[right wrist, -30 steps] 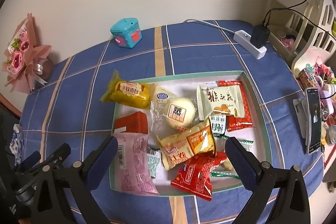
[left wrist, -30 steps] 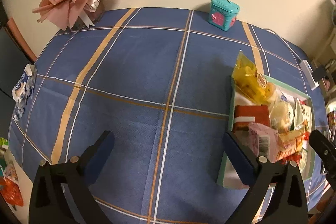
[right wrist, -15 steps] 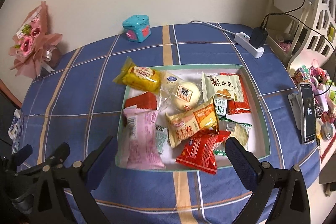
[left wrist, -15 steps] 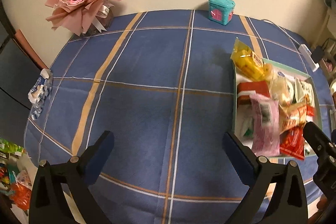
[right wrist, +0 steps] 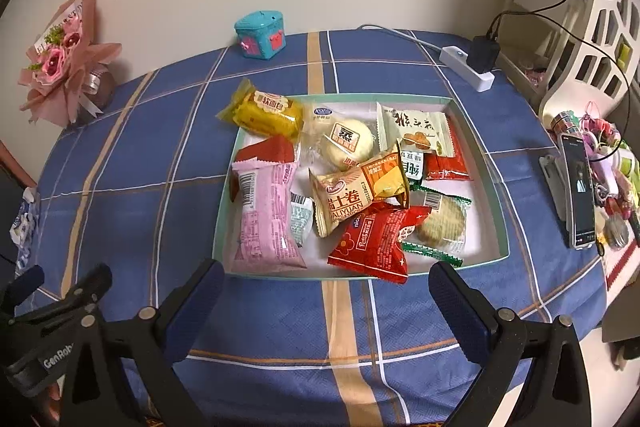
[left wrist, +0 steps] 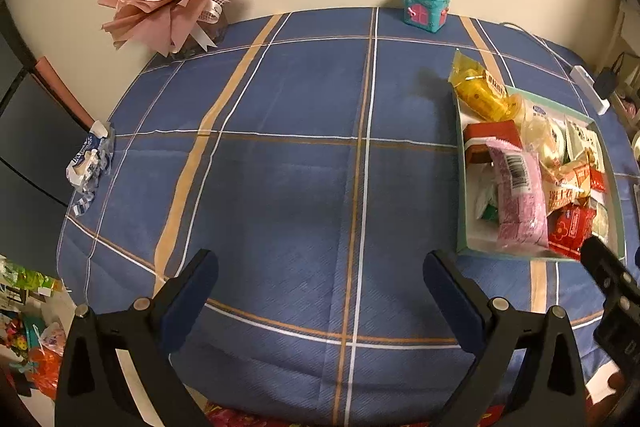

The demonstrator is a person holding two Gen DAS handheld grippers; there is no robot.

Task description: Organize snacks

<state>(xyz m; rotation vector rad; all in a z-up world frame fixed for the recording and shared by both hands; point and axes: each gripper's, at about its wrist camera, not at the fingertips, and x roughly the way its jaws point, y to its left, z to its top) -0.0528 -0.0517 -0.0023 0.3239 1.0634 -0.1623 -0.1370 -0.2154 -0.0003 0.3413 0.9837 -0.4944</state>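
Both grippers, left (left wrist: 320,291) and right (right wrist: 326,291), hover spread and empty; overlapping packets in the tray (right wrist: 486,163) at frame centre risk a double pickup.

A teal house-shaped box (right wrist: 260,34) stands at the wall edge of the blue plaid tabletop (right wrist: 160,147); left of it a pink bouquet (right wrist: 60,63), right of it a white power strip (right wrist: 466,67).

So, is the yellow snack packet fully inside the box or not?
Not fully. The yellow snack packet lies across the box rim at its far left corner, one crimped end sticking out over the tablecloth.
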